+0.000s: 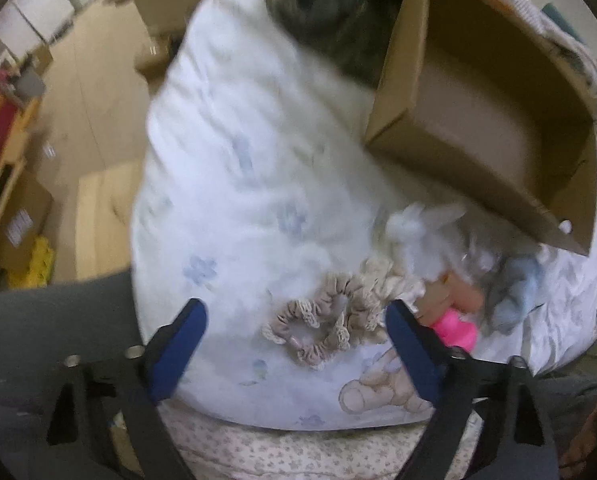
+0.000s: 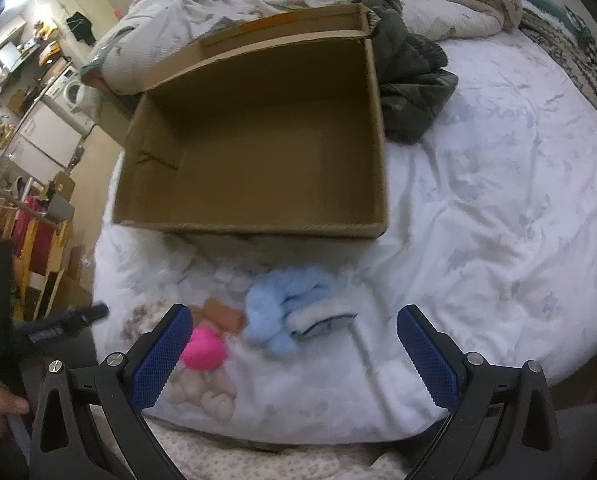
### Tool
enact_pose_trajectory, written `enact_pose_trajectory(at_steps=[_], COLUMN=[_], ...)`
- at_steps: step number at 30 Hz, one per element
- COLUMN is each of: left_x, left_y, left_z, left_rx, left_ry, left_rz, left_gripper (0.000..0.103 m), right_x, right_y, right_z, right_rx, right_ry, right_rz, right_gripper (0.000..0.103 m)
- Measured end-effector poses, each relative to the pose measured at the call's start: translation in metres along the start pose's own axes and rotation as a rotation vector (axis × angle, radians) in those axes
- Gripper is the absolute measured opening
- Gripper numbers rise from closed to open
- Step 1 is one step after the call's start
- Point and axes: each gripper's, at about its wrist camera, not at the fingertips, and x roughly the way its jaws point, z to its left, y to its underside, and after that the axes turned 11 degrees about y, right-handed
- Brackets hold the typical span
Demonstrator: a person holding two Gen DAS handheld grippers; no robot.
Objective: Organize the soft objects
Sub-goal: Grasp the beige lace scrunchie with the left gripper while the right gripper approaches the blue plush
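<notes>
An open, empty cardboard box [image 2: 258, 152] lies on the white bed; it also shows in the left wrist view [image 1: 490, 112]. In front of it lie soft things: beige lace scrunchies [image 1: 330, 320], a white fluffy toy [image 1: 418, 236], a pink soft item [image 2: 202, 348], a light blue fluffy item [image 2: 282, 312] and a small doll [image 2: 222, 316]. My left gripper [image 1: 294, 320] is open just above the scrunchies. My right gripper [image 2: 290, 328] is open above the blue item, holding nothing.
A dark green garment [image 2: 410, 76] lies right of the box, with crumpled bedding [image 2: 438, 0] behind. A thin white stick [image 2: 370, 360] lies on the sheet [image 2: 498, 220]. Left of the bed are the floor, cardboard boxes [image 1: 18, 216], shelves and a washing machine [image 2: 72, 92].
</notes>
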Motion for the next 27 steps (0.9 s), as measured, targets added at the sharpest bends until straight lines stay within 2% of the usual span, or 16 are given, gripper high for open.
enact_pose_trajectory(at_steps=[2,6,12,14,16,18,23,27], left_x=[0.014,0.032,0.073,0.08,0.081,0.081,0.06,0.023], left_y=[-0.002,-0.008,-0.004,-0.004,-0.002,0.0,0.002,0.005], left_z=[0.007,0.024,0.029,0.024,0.018,0.018,0.017,0.005], left_rx=[-0.042,-0.117,-0.149,-0.13,-0.096,-0.084,-0.056,0.016], left_ry=[0.004,0.02,0.049,0.052,0.068,0.108,0.161,0.186], left_rz=[0.029,0.033,0.095,0.094,0.094,0.091,0.036,-0.049], left_gripper=[0.085,0.081,0.077,0.066,0.031,0.015,0.013,0.012], right_x=[0.006,0.022,0.041,0.042,0.042,0.043,0.044,0.043], right_y=[-0.005,-0.004,-0.001,-0.003,-0.003,-0.004,-0.002,-0.002], right_z=[-0.007,-0.016,-0.026,-0.027,-0.028,-0.029,-0.034,-0.038], right_rx=[0.016,0.046,0.085,0.09,0.089,0.091,0.115,0.135], right_ry=[0.002,0.003,-0.006,-0.005,0.0,0.001,-0.006,-0.005], right_rz=[0.013,0.045,0.09,0.083,0.077,0.079,0.085,0.08], right_gripper=[0.103,0.103,0.103,0.103,0.103,0.103,0.103,0.103])
